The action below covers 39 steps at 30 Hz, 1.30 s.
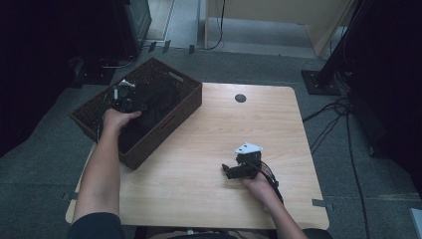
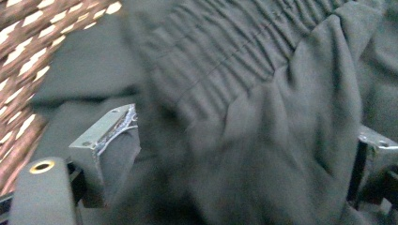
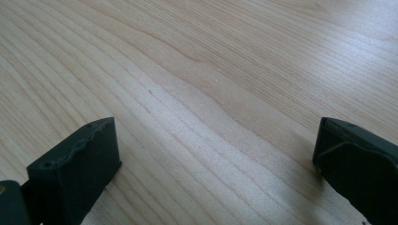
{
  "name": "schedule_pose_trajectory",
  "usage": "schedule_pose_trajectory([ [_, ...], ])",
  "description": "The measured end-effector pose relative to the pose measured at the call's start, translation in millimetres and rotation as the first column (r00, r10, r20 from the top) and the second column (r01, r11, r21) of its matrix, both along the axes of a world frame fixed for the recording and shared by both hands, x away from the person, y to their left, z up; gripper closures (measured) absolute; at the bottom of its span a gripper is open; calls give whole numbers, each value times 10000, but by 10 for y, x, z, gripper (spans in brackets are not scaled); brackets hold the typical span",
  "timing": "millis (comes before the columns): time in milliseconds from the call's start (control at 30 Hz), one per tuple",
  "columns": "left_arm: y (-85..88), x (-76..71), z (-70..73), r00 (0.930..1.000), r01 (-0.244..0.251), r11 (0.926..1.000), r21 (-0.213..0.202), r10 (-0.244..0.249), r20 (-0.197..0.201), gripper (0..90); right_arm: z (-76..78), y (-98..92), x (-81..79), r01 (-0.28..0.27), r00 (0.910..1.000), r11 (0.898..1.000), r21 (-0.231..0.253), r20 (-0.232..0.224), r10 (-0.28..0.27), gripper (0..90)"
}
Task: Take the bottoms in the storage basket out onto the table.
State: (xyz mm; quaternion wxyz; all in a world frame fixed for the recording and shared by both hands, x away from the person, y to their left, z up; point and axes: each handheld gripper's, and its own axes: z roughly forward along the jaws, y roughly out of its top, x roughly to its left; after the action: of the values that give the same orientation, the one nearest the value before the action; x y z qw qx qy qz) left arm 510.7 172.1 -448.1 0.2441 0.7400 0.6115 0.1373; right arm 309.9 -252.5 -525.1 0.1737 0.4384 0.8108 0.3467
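The dark cloth (image 1: 152,102) is bunched in the woven basket (image 1: 186,89) at the far left of the worktop (image 1: 209,164), without a clear long axis; a gathered, ribbed band is seen running diagonally. The left gripper (image 1: 124,94) is held over it with jaws apart, cloth lying between them. The right gripper (image 1: 234,171) is rested on the worktop, jaws apart and empty.

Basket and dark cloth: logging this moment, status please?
Left gripper jaws wide in the basket, dark cloth bunched between them. Right gripper open, empty, low over the table. Nothing in the way.
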Motion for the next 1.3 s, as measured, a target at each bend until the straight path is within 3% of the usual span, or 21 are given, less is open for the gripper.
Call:
schedule_pose_trajectory([
  [133,174,-55,-155,9966,-589,9982,84,593,-578,68,0,0,0,-6,10000,10000,-1,2,6,4],
  [167,251,-78,-271,9924,-1022,9941,-365,993,-724,0,0,0,0,-7,10000,10000,-2,-3,7,4],
  [200,251,-78,-271,9924,-1022,9941,-365,993,-724,0,0,0,0,-7,10000,10000,-2,-3,7,4],
  [267,282,-92,-323,9923,-1079,9912,-770,1027,-690,0,-1,0,-1,-4,10000,10000,-7,6,4,4],
  [367,268,-95,-390,9903,-1185,9894,-844,1115,-834,0,0,-1,0,-10,10000,10000,-4,3,10,4],
  [533,191,-106,-398,9932,-1080,9927,-528,1054,-501,5,0,-1,-1,-3,10000,10000,-3,-1,3,4],
  [600,139,-131,-320,9976,-574,9952,-787,542,-421,211,0,0,0,-5,10000,10000,-7,2,5,4],
  [633,110,-139,-301,9983,-442,9942,-985,402,-420,354,0,-1,0,-7,10000,10000,-8,5,7,4],
  [667,93,-142,-296,9983,-430,9927,-1129,382,-443,431,0,-1,0,-8,10000,10000,-3,3,8,4],
  [733,121,-131,-266,9961,-516,9839,-1710,385,-788,538,0,-1,0,-9,10000,10000,-6,2,9,4],
  [767,121,-131,-266,9961,-516,9839,-1710,385,-788,592,0,-1,0,-9,10000,10000,-6,2,9,4],
  [800,129,-115,-229,9949,-587,9807,-1866,421,-919,592,0,-1,0,-6,10000,10000,-9,7,6,4],
  [833,124,-96,-183,9937,-661,9762,-2068,456,-1020,658,0,-1,0,-10,10000,10000,-5,4,10,4],
  [900,61,-72,-88,9971,-349,9786,-2027,203,-738,705,0,0,1,-2,10000,10000,-2,-2,2,4],
  [933,-58,-57,-9,9997,144,9856,-1683,-175,-174,705,0,0,1,0,10000,10000,1,0,0,4],
  [967,-58,-57,-9,9997,144,9856,-1683,-175,-174,703,0,1,1,8,10000,10000,3,-3,-8,4],
  [1033,-263,-41,3,9961,837,9895,-1177,-798,371,680,0,5,4,-4,10000,10000,26,-24,5,4],
  [1167,-341,-29,-66,9946,1003,9850,-1401,-955,402,612,0,5,4,-7,10000,10000,27,-21,7,4],
  [1233,-347,-17,-108,9945,1033,9832,-1504,-993,339,507,0,5,4,-10,10000,10000,26,-19,10,4],
  [1300,-382,-16,-156,9905,1361,9810,-1384,-1323,364,385,0,5,4,-8,10000,10000,28,-23,8,4],
])
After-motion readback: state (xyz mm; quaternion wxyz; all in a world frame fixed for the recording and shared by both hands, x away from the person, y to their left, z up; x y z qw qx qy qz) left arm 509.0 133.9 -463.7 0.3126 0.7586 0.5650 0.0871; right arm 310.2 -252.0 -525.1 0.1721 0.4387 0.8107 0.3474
